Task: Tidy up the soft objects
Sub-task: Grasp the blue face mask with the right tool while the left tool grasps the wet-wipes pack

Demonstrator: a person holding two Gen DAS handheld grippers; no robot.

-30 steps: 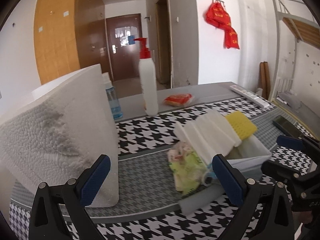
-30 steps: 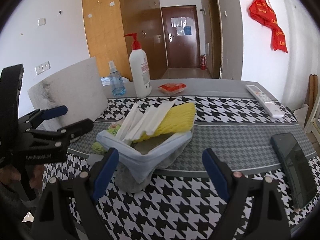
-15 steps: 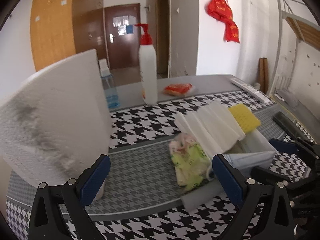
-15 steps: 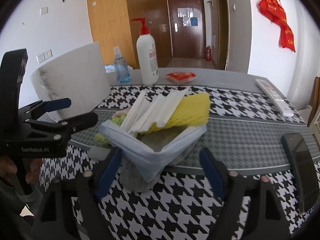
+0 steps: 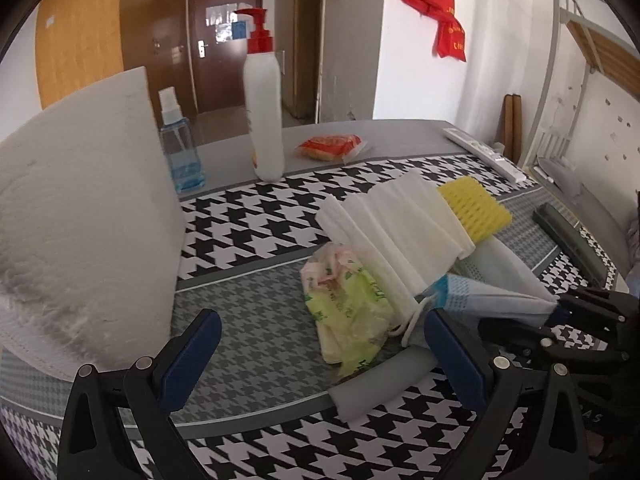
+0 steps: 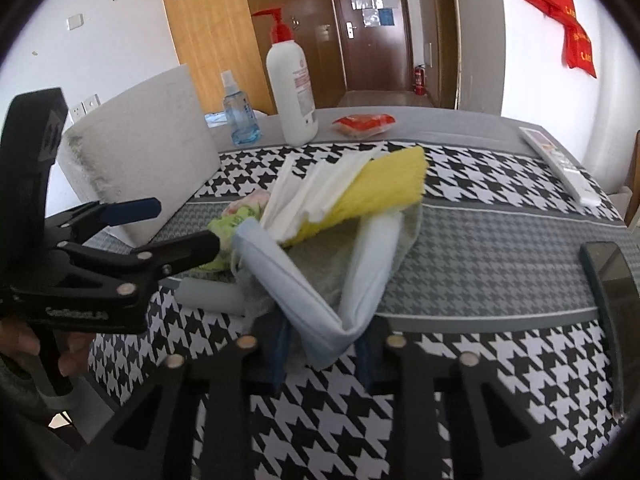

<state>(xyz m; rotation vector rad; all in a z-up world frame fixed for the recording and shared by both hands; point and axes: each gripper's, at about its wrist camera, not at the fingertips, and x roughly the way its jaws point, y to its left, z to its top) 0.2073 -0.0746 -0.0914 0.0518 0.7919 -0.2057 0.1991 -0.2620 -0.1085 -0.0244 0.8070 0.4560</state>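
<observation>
On the checkered surface (image 5: pixel 256 220), your right claw (image 6: pixel 324 354) has just been closing and now pinches the light blue bag (image 6: pixel 312 300); your left claw (image 5: pixel 320 356) stands open, empty.

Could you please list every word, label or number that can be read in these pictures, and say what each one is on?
None reads with certainty.
Pump bottle: label print too small.
Green wrapper: lettering blurred.
Red hanging cloth: yellow characters illegible.
Left gripper: embossed name on its body, blurred.
Door notices: too small.
</observation>
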